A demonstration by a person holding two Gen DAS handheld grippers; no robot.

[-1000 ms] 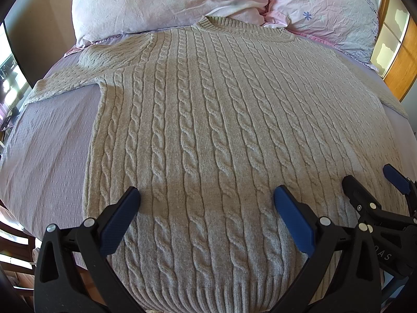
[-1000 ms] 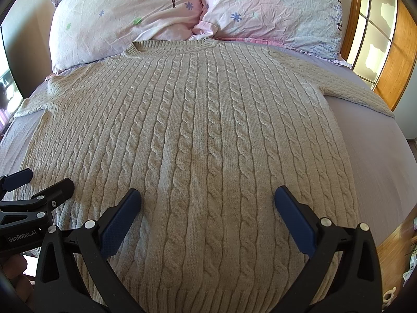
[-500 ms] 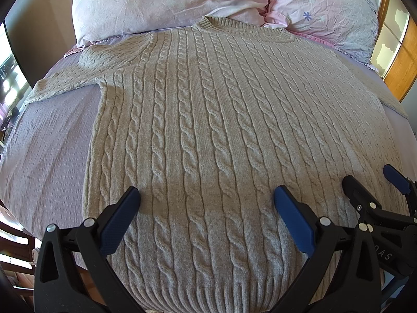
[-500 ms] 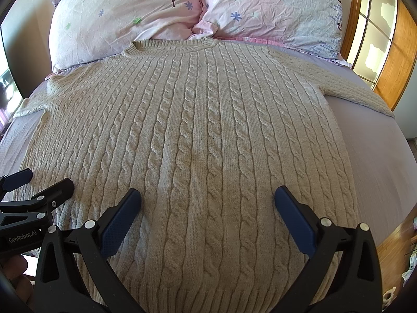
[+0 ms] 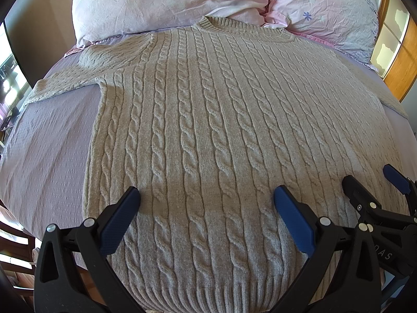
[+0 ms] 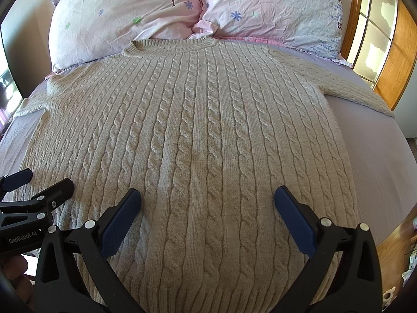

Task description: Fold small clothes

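Observation:
A beige cable-knit sweater lies flat and spread out on the bed, neck toward the pillows, hem toward me; it also shows in the right wrist view. Its sleeves stretch out to both sides. My left gripper is open and empty, hovering over the lower left part of the sweater near the hem. My right gripper is open and empty over the lower right part. Each gripper also shows in the other's view: the right gripper at the right edge, the left gripper at the left edge.
The bed has a lilac sheet. Two pink flowered pillows lie at the head of the bed behind the sweater's neck. A wooden window frame stands to the right. Wooden floor shows past the bed's right edge.

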